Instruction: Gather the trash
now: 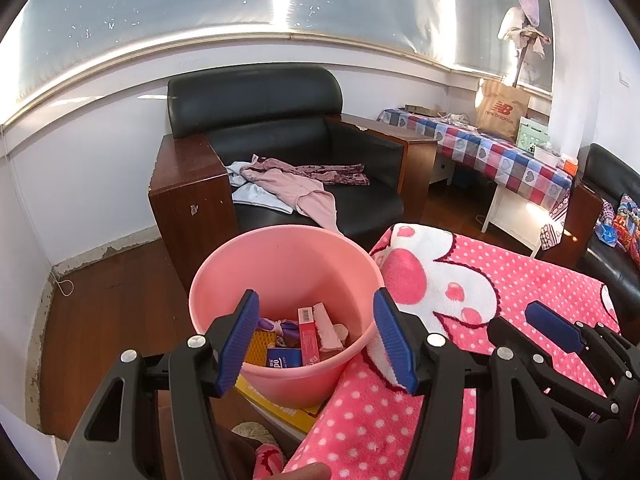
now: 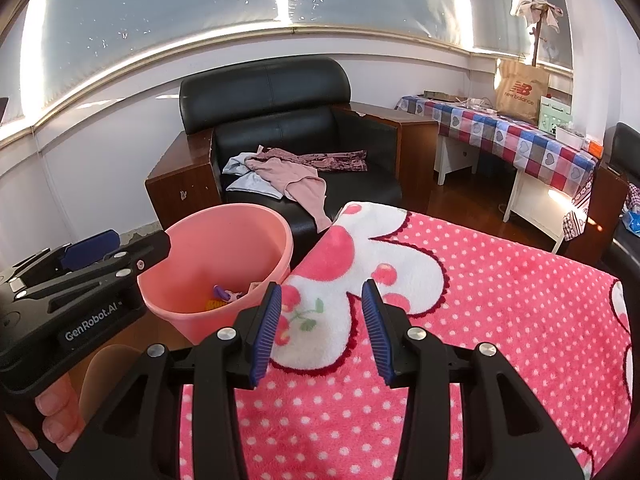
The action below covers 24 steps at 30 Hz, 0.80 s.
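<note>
Left wrist view: our left tool and right tool both gape, holding nothing. Trash boxes already sit in the round pink plastic bucket beside the pink polka-dot fleece blanket; we'd say nearly done.

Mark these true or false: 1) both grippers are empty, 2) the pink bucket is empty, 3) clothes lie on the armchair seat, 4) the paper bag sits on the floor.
1) True. The left gripper and right gripper both stand open with nothing between the pads.
2) False. The pink bucket holds trash, including a red box and a blue packet.
3) True. Pink and light blue clothes lie on the black armchair seat.
4) False. The brown paper bag stands on the checkered table.
</note>
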Tool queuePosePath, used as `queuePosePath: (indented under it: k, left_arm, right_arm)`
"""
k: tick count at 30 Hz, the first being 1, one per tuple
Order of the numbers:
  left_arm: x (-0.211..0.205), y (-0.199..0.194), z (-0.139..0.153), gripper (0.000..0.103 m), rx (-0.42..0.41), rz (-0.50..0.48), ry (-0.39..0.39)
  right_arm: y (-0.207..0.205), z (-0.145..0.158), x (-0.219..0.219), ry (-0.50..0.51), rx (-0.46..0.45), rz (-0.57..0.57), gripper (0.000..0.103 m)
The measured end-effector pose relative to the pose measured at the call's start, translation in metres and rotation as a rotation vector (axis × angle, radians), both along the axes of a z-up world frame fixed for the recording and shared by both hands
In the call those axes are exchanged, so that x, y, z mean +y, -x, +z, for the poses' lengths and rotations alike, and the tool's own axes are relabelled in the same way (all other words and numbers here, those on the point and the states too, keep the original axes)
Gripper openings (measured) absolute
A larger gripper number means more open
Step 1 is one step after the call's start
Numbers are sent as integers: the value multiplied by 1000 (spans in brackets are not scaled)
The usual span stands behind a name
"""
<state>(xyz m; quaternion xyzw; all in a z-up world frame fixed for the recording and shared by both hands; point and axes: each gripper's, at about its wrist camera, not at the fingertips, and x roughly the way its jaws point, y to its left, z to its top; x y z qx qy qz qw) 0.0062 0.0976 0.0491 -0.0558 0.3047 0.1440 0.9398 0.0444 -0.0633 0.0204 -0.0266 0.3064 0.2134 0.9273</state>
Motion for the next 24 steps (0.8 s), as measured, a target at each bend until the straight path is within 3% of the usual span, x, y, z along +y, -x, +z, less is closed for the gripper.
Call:
queuePosePath:
  k: [24]
  left_arm:
    - [2,1,3,59,-9,2,0]
  right_arm:
    - [5,5,7,13,-12,12,42]
